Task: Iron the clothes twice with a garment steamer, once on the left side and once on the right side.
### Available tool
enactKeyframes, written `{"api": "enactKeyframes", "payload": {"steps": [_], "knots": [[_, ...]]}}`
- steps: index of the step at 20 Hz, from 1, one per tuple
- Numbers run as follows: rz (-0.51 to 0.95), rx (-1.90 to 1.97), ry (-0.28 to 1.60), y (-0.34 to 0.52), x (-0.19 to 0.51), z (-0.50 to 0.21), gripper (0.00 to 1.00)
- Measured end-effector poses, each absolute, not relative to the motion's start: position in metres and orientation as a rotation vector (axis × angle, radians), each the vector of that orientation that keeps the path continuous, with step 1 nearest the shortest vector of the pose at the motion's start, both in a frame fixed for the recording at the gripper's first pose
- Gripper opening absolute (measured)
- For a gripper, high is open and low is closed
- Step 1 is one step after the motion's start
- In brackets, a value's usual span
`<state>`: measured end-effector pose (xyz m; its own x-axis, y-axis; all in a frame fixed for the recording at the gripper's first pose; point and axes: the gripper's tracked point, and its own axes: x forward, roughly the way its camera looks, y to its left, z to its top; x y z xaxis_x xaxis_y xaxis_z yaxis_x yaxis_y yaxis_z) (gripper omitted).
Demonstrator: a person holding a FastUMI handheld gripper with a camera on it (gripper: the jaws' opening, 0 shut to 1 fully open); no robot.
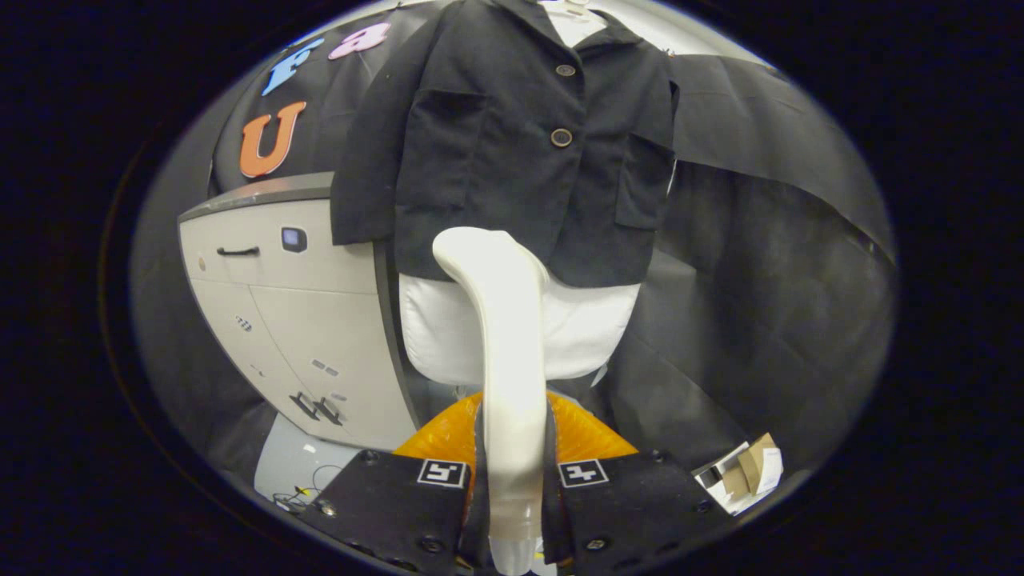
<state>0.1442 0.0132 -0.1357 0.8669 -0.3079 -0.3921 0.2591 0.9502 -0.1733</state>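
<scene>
Garment steamer (508,352): rigid, smooth, likely slippery handle that we hold clamped between the tongs (512,480), its head reaching just ahead toward the soft, limp hanging jacket (512,152).

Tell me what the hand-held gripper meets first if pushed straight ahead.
The hand-held gripper is shut on the steamer; its head would probably touch the black jacket's lower hem first, though depth is unclear.

Camera riding the tongs (512,488), facing a near hung jacket (512,144)
</scene>
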Motion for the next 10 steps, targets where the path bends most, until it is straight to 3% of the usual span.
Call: {"api": "enactKeyframes", "payload": {"steps": [10], "knots": [[-0.384,-0.045,0.176,-0.047,0.091,0.040,0.28]]}}
